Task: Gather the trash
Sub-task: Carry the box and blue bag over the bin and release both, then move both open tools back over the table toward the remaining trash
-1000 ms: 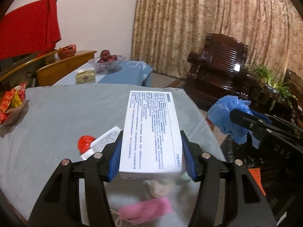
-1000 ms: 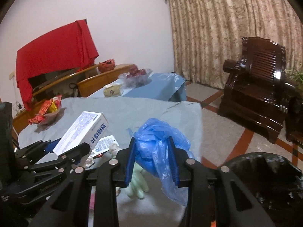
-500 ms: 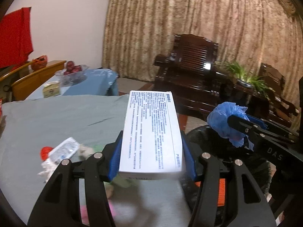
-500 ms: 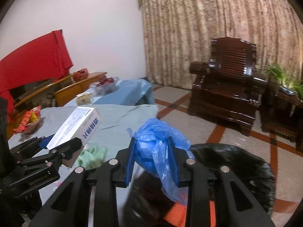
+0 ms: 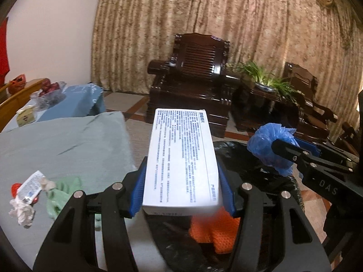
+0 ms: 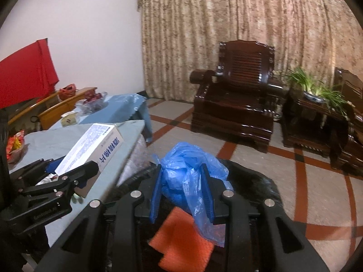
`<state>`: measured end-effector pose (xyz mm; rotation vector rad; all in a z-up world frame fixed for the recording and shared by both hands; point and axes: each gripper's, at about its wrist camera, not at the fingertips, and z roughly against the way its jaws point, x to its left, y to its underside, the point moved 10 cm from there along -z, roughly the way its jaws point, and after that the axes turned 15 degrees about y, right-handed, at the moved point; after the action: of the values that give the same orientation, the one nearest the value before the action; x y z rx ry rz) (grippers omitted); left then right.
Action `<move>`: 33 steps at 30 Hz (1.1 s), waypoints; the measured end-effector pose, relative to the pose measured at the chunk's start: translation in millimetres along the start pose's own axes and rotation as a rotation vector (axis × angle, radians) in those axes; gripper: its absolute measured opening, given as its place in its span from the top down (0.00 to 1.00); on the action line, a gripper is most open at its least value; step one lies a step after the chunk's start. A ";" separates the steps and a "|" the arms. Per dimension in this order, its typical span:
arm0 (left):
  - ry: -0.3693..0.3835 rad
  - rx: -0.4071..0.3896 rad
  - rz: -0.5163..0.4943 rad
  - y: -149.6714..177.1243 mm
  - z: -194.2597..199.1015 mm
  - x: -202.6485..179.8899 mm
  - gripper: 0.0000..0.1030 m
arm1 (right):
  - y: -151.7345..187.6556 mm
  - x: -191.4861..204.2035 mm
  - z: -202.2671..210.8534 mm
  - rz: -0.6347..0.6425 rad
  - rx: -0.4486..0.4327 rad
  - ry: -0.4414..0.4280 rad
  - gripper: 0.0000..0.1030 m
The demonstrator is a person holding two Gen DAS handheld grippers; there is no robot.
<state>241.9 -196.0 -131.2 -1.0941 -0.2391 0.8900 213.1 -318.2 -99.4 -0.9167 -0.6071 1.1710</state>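
My left gripper (image 5: 181,190) is shut on a white printed box (image 5: 181,158) and holds it over the near rim of a black-lined trash bin (image 5: 245,158). My right gripper (image 6: 182,181) is shut on a crumpled blue plastic bag (image 6: 188,176) and holds it above the same bin (image 6: 254,183). An orange mesh piece (image 6: 181,247) lies inside the bin. The box also shows in the right wrist view (image 6: 90,149), at the table's edge. The right gripper and its bag (image 5: 270,149) show at the right of the left wrist view.
On the grey-clothed table (image 5: 68,145) lie a green glove (image 5: 61,192), a small tube (image 5: 30,188) and crumpled tissue (image 5: 21,210). A dark wooden armchair (image 6: 236,108) and a plant stand (image 6: 317,113) stand beyond the bin. A blue-covered side table (image 5: 77,102) holds a fruit bowl.
Both grippers have swung right, off the table and over the bin, each keeping its load. The table trash has slid to the left of the left wrist view.
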 end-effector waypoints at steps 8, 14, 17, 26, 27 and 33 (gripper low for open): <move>0.035 0.035 -0.017 11.2 -26.4 -19.8 0.47 | 13.6 -25.1 -7.7 -0.033 0.033 0.043 0.69; 0.062 0.069 -0.022 18.9 -41.7 -22.0 0.47 | 22.8 -33.0 -17.6 -0.041 0.059 0.056 0.67; 0.090 0.096 -0.012 25.5 -48.7 -22.2 0.41 | 28.6 -38.1 -21.4 -0.045 0.073 0.070 0.59; 0.040 0.076 -0.004 28.4 -33.9 -1.4 0.16 | 30.4 -43.7 -17.2 -0.050 0.049 0.105 0.08; 0.020 0.061 -0.003 27.5 -27.2 5.1 0.15 | 28.4 -41.5 -14.9 -0.048 0.038 0.106 0.05; -0.059 0.037 0.018 23.6 6.1 38.3 0.12 | 22.5 -21.7 -13.1 -0.034 0.028 0.066 0.05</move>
<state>251.1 -160.2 -157.7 -1.0386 -0.2609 0.9404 205.7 -340.0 -124.3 -0.9139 -0.5500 1.1120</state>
